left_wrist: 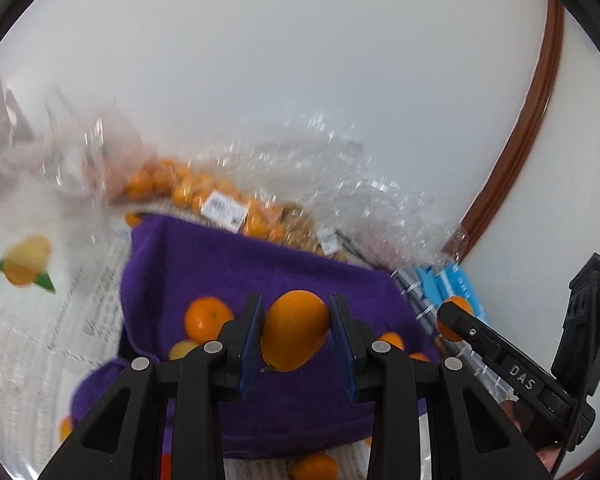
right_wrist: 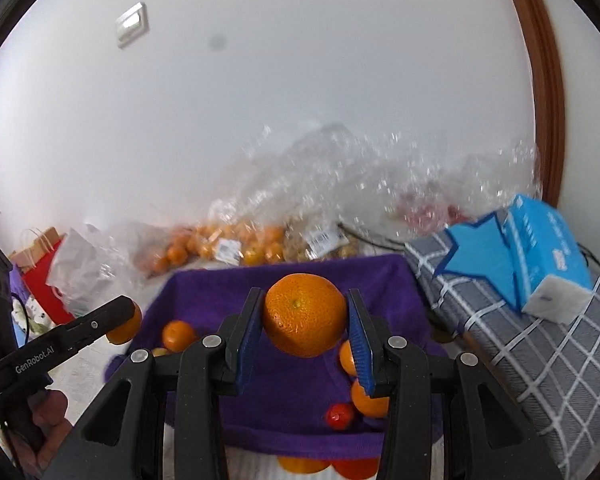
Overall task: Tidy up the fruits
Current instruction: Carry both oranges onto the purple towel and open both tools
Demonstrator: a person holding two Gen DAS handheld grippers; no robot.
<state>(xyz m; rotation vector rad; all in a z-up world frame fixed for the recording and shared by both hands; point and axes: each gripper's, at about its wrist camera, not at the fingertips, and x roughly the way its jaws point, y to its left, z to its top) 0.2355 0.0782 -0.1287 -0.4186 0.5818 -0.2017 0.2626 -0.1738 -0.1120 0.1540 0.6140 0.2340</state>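
In the left wrist view my left gripper (left_wrist: 296,320) is shut on an oblong orange fruit (left_wrist: 294,332), held above a purple cloth-lined bin (left_wrist: 240,264). A mandarin (left_wrist: 206,318) and a yellowish fruit (left_wrist: 182,349) lie in the bin. In the right wrist view my right gripper (right_wrist: 305,312) is shut on a round mandarin (right_wrist: 304,314) over the same bin (right_wrist: 280,400). Inside it lie mandarins (right_wrist: 178,334) and a small red fruit (right_wrist: 340,416). Each view shows one of the other gripper's fingers (right_wrist: 100,322) at its edge, with an orange fruit behind it.
Clear plastic bags of small oranges (right_wrist: 228,248) lie against the white wall behind the bin. A blue tissue box (right_wrist: 540,252) rests on a grey checked cloth (right_wrist: 548,368) to the right. A red paper bag (right_wrist: 40,284) stands at the left. Printed paper (left_wrist: 60,312) covers the surface.
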